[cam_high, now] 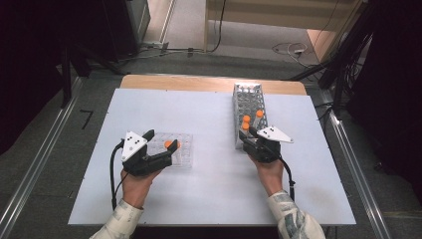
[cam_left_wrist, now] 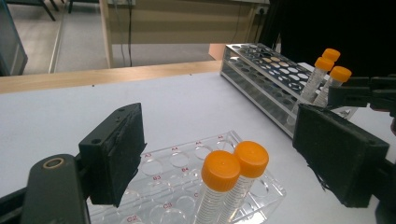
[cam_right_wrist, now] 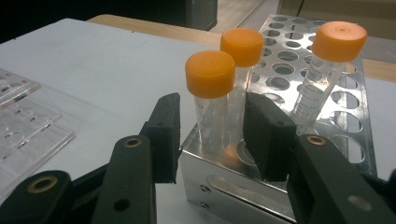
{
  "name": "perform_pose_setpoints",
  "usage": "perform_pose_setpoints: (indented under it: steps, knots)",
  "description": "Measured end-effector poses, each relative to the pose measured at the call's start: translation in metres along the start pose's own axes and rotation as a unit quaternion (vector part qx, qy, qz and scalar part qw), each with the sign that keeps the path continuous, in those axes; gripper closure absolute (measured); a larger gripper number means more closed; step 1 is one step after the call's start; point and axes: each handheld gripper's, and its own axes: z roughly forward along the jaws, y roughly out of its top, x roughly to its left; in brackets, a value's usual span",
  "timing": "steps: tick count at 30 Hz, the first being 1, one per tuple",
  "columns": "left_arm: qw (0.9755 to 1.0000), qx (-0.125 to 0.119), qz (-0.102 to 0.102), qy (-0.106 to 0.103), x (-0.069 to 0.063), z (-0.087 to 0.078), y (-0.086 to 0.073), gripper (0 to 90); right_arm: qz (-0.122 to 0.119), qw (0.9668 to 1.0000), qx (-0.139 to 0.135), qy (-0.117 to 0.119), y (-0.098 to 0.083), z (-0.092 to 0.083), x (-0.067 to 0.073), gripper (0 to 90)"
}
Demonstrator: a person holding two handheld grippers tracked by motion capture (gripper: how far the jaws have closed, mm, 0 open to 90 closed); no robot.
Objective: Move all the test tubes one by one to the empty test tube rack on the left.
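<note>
Two orange-capped tubes (cam_left_wrist: 220,170) stand side by side in a clear plastic rack (cam_left_wrist: 187,163) at the table's front left. My left gripper (cam_left_wrist: 224,149) is open wide, one pad on each side of the pair and touching neither; from above, the left gripper (cam_high: 160,144) sits at that clear rack (cam_high: 183,149). Three more orange-capped tubes stand at the near end of a metal rack (cam_high: 247,99). My right gripper (cam_right_wrist: 212,135) has its jaws around the nearest tube (cam_right_wrist: 210,74), with a gap on both sides, so it is open. The other two tubes (cam_right_wrist: 242,46) (cam_right_wrist: 338,42) stand just behind.
The metal rack (cam_right_wrist: 224,182) runs lengthwise toward the far edge, with many vacant holes. The clear rack (cam_right_wrist: 18,121) lies to its left. White table surface (cam_high: 214,169) separates the two racks. Cables trail from both grippers toward the front edge.
</note>
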Motion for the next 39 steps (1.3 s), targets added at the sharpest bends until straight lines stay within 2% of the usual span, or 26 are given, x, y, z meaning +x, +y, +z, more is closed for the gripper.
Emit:
perform_pose_setpoints:
  steps: [16,21,24,29,35,39]
  knots:
    - [1.0000,0.000,0.003,0.004,-0.001,-0.001,0.001,16.5,-0.004,0.9999,0.007,-0.008,-0.002,0.009,-0.001,70.8]
    - [1.0000,-0.002,0.001,0.003,0.000,-0.001,0.001,16.5,0.001,1.0000,0.003,-0.007,0.000,0.008,-0.002,71.4]
    - [1.0000,-0.003,0.003,0.006,0.000,-0.002,0.001,16.5,0.006,1.0000,-0.005,-0.005,0.003,0.003,-0.003,71.6]
    - [1.0000,-0.005,0.003,0.005,-0.001,-0.002,0.001,16.5,0.006,0.9994,-0.033,-0.005,0.016,-0.011,-0.001,71.7]
    - [1.0000,-0.005,0.004,0.005,-0.001,-0.003,0.002,16.5,-0.005,0.9976,-0.069,-0.005,0.031,-0.030,0.003,71.8]
    - [0.9999,-0.010,0.004,0.005,-0.002,-0.004,0.003,16.5,-0.004,0.9973,-0.074,0.004,0.035,-0.040,0.004,71.9]
